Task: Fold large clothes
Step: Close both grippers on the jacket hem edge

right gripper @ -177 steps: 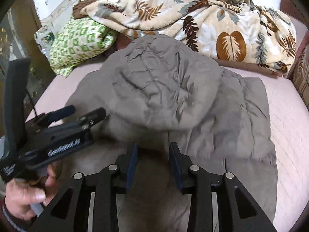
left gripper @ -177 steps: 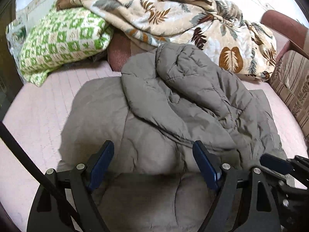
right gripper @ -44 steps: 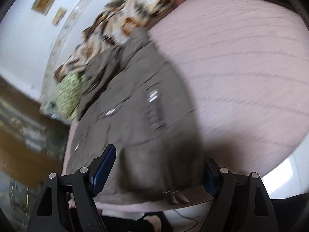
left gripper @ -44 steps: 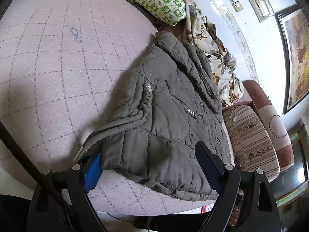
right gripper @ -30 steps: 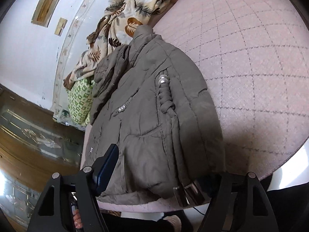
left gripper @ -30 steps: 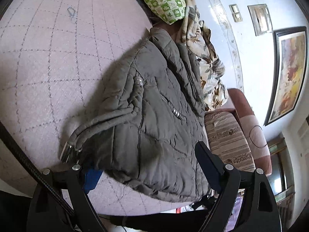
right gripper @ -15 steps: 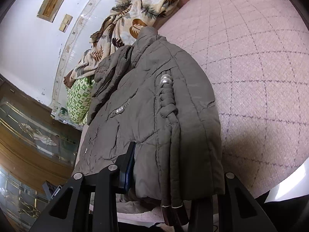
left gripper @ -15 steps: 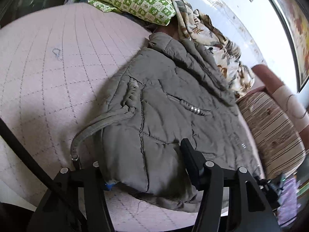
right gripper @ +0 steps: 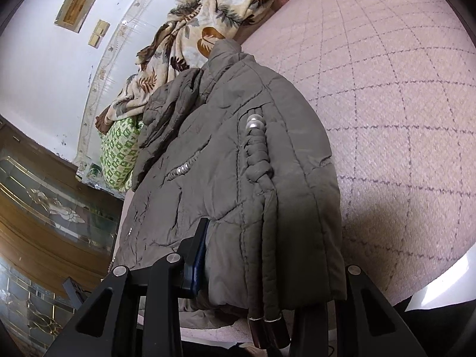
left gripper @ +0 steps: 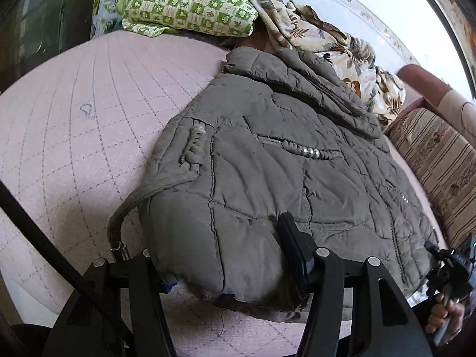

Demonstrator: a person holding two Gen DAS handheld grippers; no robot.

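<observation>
A grey padded jacket [left gripper: 267, 178] lies front up on the pink quilted bed [left gripper: 74, 148], collar toward the far wall. My left gripper [left gripper: 229, 264] is shut on the near hem corner: one finger [left gripper: 293, 247] presses on top, the other is hidden under the fabric. In the right wrist view the jacket [right gripper: 238, 178] runs away from me, and my right gripper [right gripper: 261, 273] is shut on the other hem corner, one finger [right gripper: 199, 255] showing and the other covered. A drawcord with metal tips [right gripper: 267, 327] hangs beside it. The right gripper [left gripper: 449, 267] and a hand [left gripper: 440, 315] also show at the left view's edge.
A green patterned pillow [left gripper: 190, 9] and a leaf-print blanket [left gripper: 327, 38] lie at the bed's far end by the wall. A striped sofa cushion [left gripper: 437, 160] borders one side of the bed. A wooden cabinet with glass doors [right gripper: 44, 223] stands on the other side.
Both grippers' jaws have closed onto the jacket's near hem. The left gripper has rolled and shifted, bunching the hem corner up off the bed. The right gripper has stayed put.
</observation>
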